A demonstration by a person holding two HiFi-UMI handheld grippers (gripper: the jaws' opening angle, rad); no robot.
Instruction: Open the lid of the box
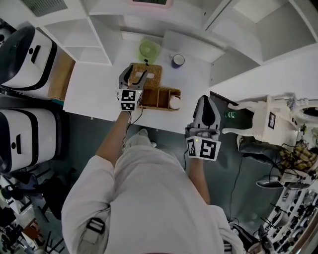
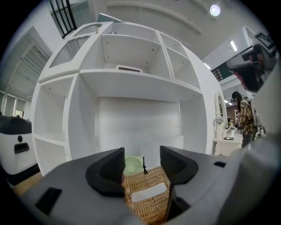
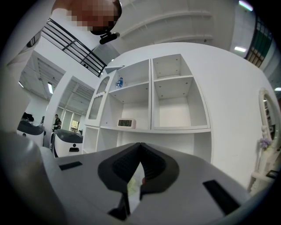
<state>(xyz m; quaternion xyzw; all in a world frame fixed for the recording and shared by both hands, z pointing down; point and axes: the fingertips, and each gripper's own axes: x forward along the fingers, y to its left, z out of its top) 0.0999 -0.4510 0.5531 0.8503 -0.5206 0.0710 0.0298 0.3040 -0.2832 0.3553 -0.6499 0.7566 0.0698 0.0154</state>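
1. The wicker box (image 1: 160,98) is sitting at upper centre on the white table (image 1: 94,94), compartments showing, its woven lid (image 2: 147,195) bearing a pale patch.
2. The left gripper (image 1: 137,74) is hovering over the lid, jaws spread.
3. The right gripper (image 1: 205,101) is keeping its jaws pressed together.

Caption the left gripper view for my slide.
Left gripper, jaws open, wicker lid in view between them, white shelves behind.

Bright, even indoor light; the white shelving (image 2: 131,88) and tabletop (image 1: 94,94) sit near blown out, and a ceiling lamp (image 2: 214,9) flares in the left gripper view. Both gripper views are heavy fisheye: black corners, bent lines, soft near foreground. In the head view the floor (image 1: 74,149) reads darker and shadows are faint.
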